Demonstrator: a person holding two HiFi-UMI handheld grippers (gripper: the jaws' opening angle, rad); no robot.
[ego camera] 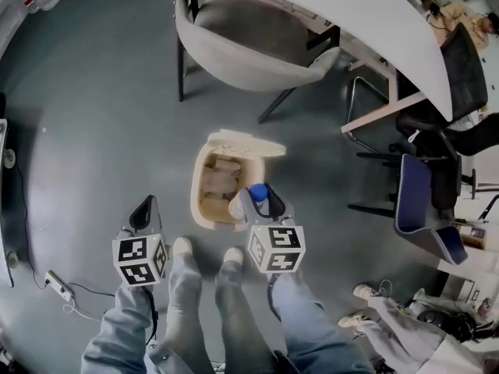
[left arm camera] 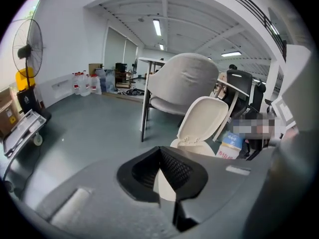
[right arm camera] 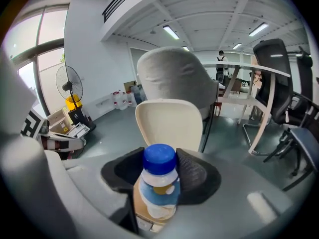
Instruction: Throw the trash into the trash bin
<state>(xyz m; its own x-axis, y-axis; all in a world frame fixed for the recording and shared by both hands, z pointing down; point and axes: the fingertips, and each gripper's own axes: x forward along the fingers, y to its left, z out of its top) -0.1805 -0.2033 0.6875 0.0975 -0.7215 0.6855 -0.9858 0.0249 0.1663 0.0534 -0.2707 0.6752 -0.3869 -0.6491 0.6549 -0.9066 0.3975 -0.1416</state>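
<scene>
A cream trash bin [ego camera: 201, 201] stands on the grey floor in front of my feet, its lid [ego camera: 248, 144] swung up at the far side and cardboard scraps inside. My right gripper [ego camera: 259, 197] is shut on a small bottle with a blue cap [ego camera: 259, 192], held over the bin's near right corner. In the right gripper view the bottle [right arm camera: 159, 183] stands upright between the dark pads, with the lid [right arm camera: 169, 123] behind it. My left gripper [ego camera: 145, 209] hangs left of the bin, shut and empty. The left gripper view shows the bin [left arm camera: 192, 146] just past the jaws and the bottle [left arm camera: 230, 146].
A grey shell chair [ego camera: 249, 45] and a white table [ego camera: 351, 22] stand behind the bin. A blue chair [ego camera: 421, 201] and a black office chair [ego camera: 460, 76] are at the right. A power strip [ego camera: 58, 284] lies at the left. Another person's feet [ego camera: 362, 291] show at lower right.
</scene>
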